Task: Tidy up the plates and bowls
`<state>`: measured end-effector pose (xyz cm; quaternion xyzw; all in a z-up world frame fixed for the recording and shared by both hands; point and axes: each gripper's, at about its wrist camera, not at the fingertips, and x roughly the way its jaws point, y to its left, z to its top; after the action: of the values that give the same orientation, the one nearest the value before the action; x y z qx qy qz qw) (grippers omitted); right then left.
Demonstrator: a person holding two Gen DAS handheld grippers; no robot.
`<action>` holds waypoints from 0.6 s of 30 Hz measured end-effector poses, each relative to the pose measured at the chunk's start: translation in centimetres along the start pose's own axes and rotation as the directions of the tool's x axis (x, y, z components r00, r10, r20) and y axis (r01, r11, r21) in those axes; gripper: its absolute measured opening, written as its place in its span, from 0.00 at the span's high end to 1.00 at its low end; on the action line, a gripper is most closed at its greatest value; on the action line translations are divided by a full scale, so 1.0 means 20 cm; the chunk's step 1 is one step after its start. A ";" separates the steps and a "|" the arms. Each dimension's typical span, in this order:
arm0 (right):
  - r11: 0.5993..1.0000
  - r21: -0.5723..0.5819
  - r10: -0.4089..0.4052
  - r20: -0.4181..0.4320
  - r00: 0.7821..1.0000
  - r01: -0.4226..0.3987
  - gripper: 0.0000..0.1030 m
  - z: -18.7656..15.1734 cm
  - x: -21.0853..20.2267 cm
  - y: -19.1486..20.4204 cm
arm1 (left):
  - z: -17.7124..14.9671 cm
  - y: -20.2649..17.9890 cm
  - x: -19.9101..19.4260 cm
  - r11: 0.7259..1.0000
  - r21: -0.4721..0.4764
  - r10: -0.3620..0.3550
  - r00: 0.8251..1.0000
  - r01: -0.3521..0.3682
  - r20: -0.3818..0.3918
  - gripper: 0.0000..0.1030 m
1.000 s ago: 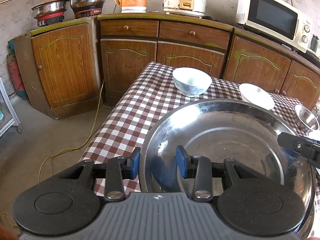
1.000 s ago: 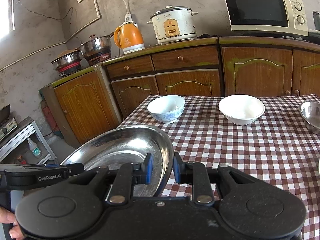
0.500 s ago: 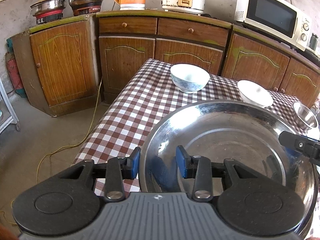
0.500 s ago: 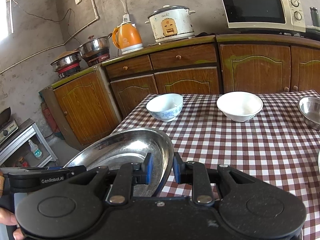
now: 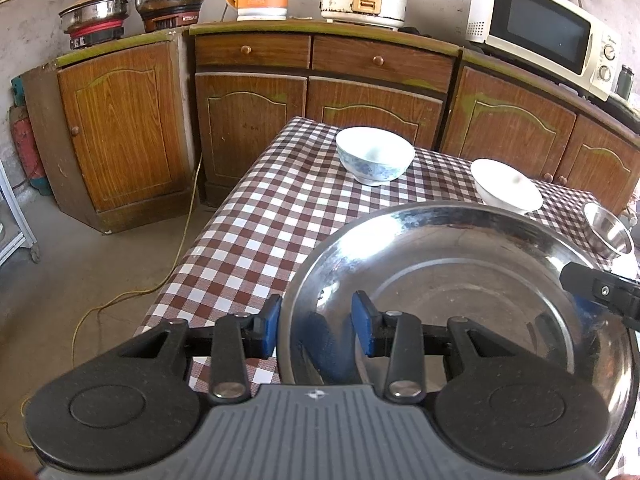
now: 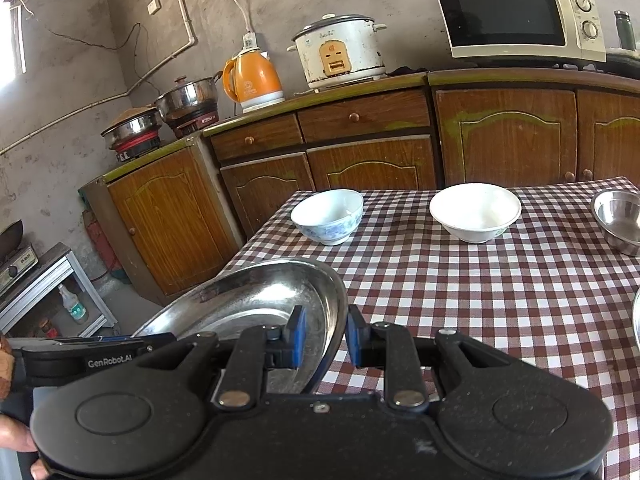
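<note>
Steel plate (image 5: 460, 280): you are holding it between both grippers, lifted off the checked tablecloth (image 5: 260, 232) at its near corner and tilted in the right wrist view. Your left gripper (image 5: 316, 330) is straddling the plate's left rim, one blue pad outside and one inside the dish; the pads are standing apart with the rim between them, and whether both are pressing on the metal cannot be told. Your right gripper (image 6: 325, 336) is taking the opposite rim between its pads in the same way, narrowly set, with a gap showing on the inner side; a firm pinch cannot be confirmed.

Ahead of your left gripper, a blue-patterned bowl (image 5: 374, 156) is sitting upright on the cloth. To its right, well apart, a plain white bowl (image 5: 506, 186) is sitting near the far edge. Further right, a small steel bowl (image 6: 618, 222) is standing beside the table's edge.

Beyond the table, wooden cabinets (image 6: 360, 152) are carrying an orange kettle (image 6: 252, 78), a rice cooker (image 6: 340, 50) and a microwave (image 6: 516, 18).
</note>
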<state>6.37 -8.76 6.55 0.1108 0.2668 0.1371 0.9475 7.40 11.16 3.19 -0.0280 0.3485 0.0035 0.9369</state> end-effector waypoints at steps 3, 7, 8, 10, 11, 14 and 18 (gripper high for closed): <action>1.000 0.004 0.000 0.001 1.000 0.000 0.73 0.00 -0.01 -0.01 | 0.00 -0.01 0.00 1.000 0.004 0.000 1.000 0.000 0.000 0.62; 1.000 0.010 -0.001 0.007 1.000 0.000 0.73 0.00 -0.03 -0.02 | 0.00 -0.02 -0.01 1.000 0.006 -0.003 1.000 0.003 0.000 0.62; 1.000 0.011 0.000 0.009 1.000 0.000 0.73 0.00 -0.03 -0.03 | 0.00 -0.02 -0.01 1.000 0.007 -0.004 1.000 0.004 0.001 0.62; 1.000 0.013 -0.002 0.014 1.000 0.002 0.73 0.00 -0.04 -0.04 | -0.01 -0.03 -0.01 1.000 0.009 -0.006 1.000 0.006 0.000 0.62; 1.000 0.014 -0.002 0.015 1.000 0.002 0.73 -0.01 -0.05 -0.04 | -0.01 -0.04 -0.01 1.000 0.010 -0.007 1.000 0.007 0.000 0.62; 1.000 0.019 -0.005 0.018 1.000 0.005 0.73 -0.01 -0.06 -0.05 | -0.01 -0.05 -0.01 1.000 0.013 -0.009 1.000 0.009 0.000 0.62; 1.000 0.026 -0.007 0.022 1.000 0.007 0.73 -0.01 -0.07 -0.07 | -0.02 -0.07 -0.02 1.000 0.015 -0.014 1.000 0.014 -0.002 0.62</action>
<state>5.36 -10.53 6.68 0.1235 0.2585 0.1291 0.9494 6.98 9.79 3.24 -0.0232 0.3491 -0.0056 0.9368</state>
